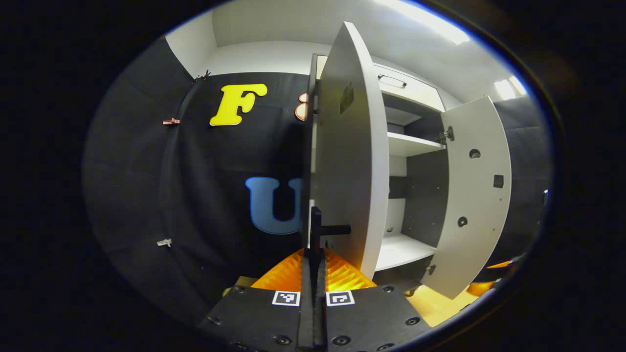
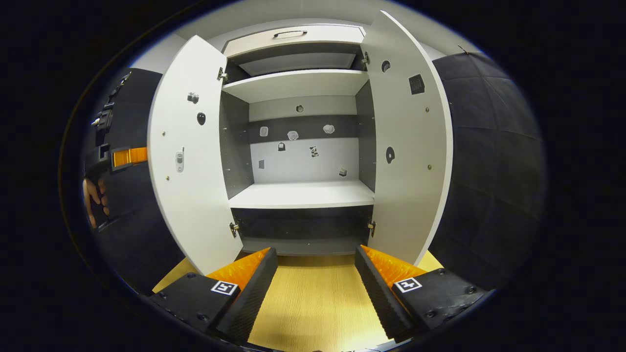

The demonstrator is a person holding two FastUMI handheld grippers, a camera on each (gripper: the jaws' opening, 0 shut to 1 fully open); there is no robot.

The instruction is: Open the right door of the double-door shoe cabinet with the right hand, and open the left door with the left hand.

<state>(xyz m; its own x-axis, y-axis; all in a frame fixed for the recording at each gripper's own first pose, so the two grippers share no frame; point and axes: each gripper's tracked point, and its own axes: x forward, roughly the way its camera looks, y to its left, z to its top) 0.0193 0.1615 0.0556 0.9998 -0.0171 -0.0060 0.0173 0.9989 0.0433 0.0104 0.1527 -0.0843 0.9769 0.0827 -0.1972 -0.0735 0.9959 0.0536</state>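
Left claw (image 1: 313,274): its 2 fingers are pressed together on the dark handle (image 1: 320,230) of the left door (image 1: 349,161), which stands directly ahead of it at centre frame. The handle's bar runs vertically, in line with the finger gap; a short stub projects right to the panel. That door is swung well out, edge-on to this camera.

Right claw (image 2: 315,278): spread wide, holding nothing, set back over the wooden desk (image 2: 313,303), facing the cabinet interior (image 2: 301,146) squarely at centre frame. The right door (image 2: 408,146) stands open at right of frame, apart from this claw.

Condition: both doors are pale, flat panels on hinges, with 2 empty shelves between. Judgement: task near complete; only the left claw's release remains.
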